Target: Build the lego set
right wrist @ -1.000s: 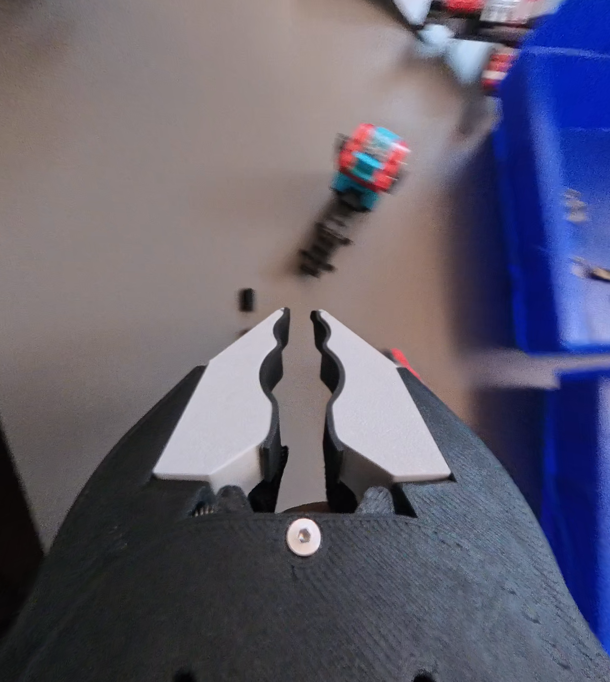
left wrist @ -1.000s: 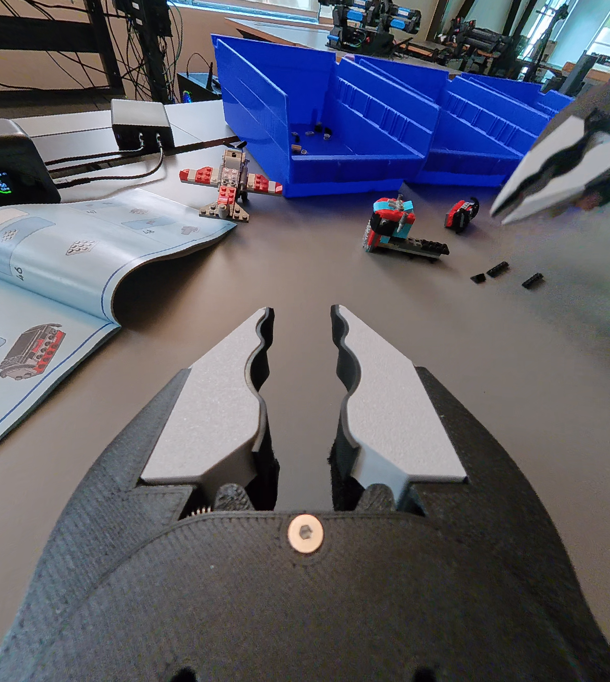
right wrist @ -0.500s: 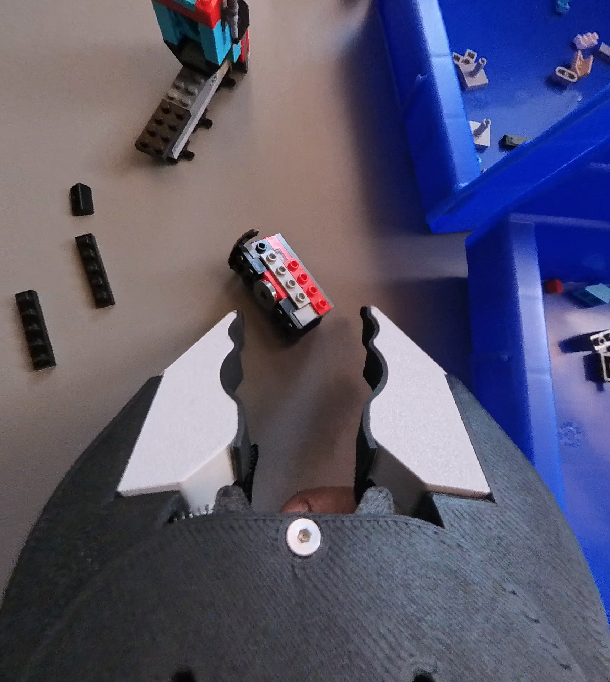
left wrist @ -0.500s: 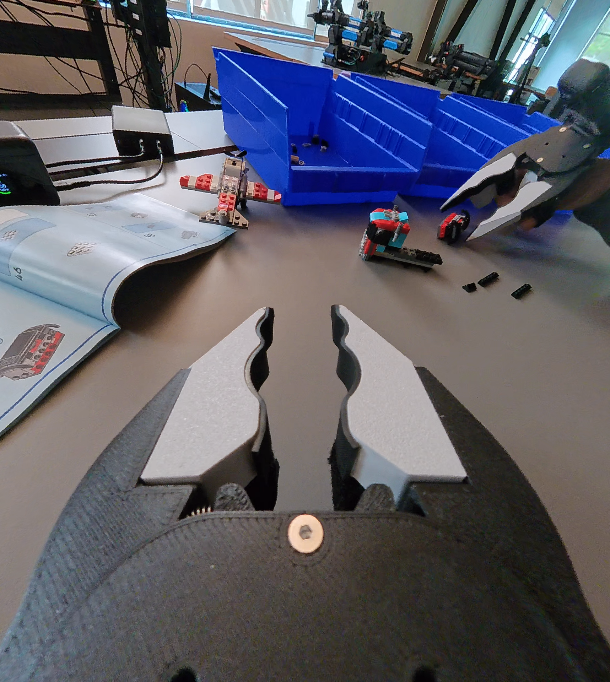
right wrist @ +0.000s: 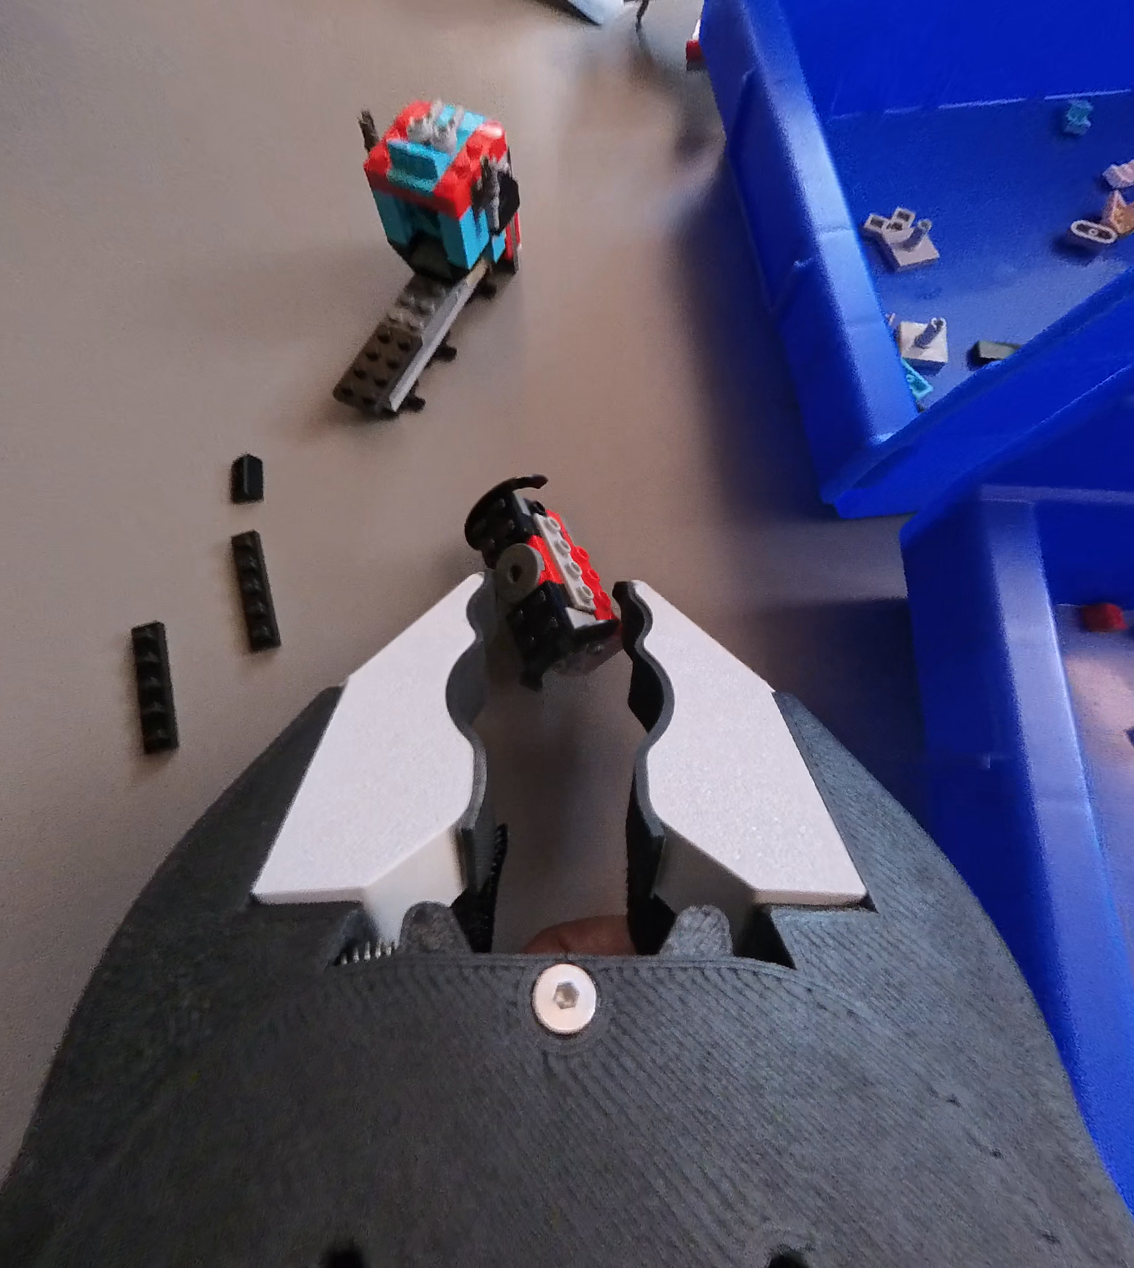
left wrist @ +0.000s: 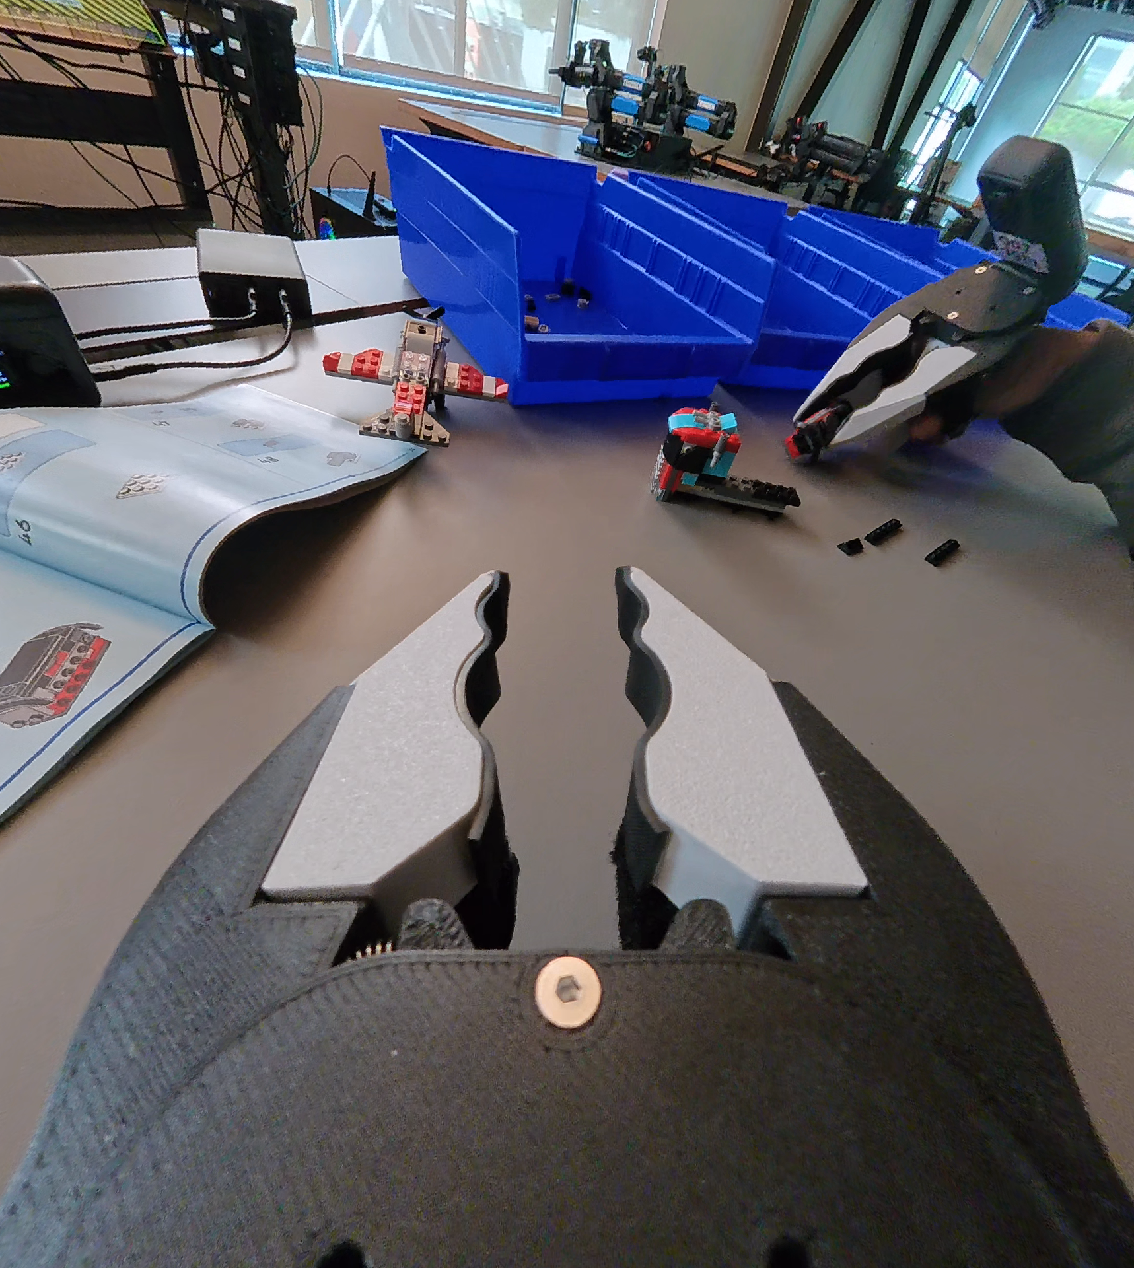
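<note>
Gripping a red-black brick block (right wrist: 543, 583), the right gripper (right wrist: 553, 604) pinches it; the left gripper (left wrist: 560, 583) hangs narrowly parted, bare, above the table (left wrist: 550, 494).

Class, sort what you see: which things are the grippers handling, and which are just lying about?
In hand: right gripper clamped on the small red-and-black brick block; left gripper open, holding nothing.
Lying about: teal-and-red brick model, three loose black pieces, brick plane, booklet, blue bins.
</note>
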